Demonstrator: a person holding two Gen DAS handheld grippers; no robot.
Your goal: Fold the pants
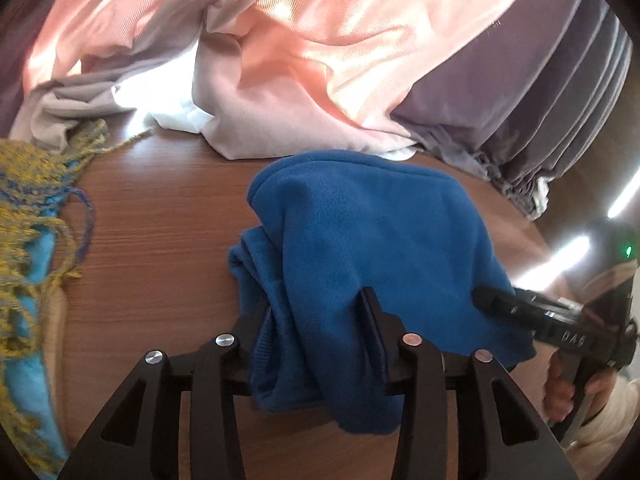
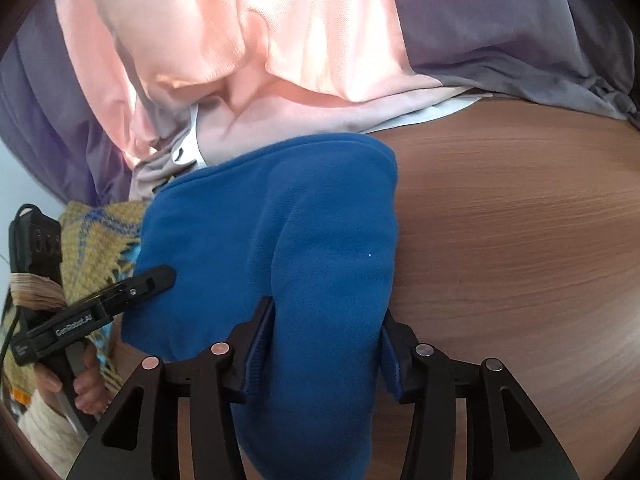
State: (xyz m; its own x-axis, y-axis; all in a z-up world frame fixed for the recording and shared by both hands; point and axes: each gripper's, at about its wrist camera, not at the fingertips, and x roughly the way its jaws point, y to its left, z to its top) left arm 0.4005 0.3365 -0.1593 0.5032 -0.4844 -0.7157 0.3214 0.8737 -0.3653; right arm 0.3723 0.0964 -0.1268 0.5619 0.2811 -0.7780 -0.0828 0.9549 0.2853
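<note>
Blue fleece pants [image 1: 360,248] lie bunched on the brown wood-grain worktop [image 1: 160,248], near edge raised off it. Left gripper [image 1: 316,320]: jaws clenched on a thick fold of the pants' near-left part. Right gripper [image 2: 328,320]: jaws likewise clamped around a bulky blue fold, fabric hanging below them and cut off by the frame. Fingertips are buried in cloth, hard to make out. Far side: pink fabric [image 1: 320,40] and grey fabric [image 1: 540,100] heaped. Left: a yellow-blue knit scarf [image 1: 28,208], partly out of frame.
</note>
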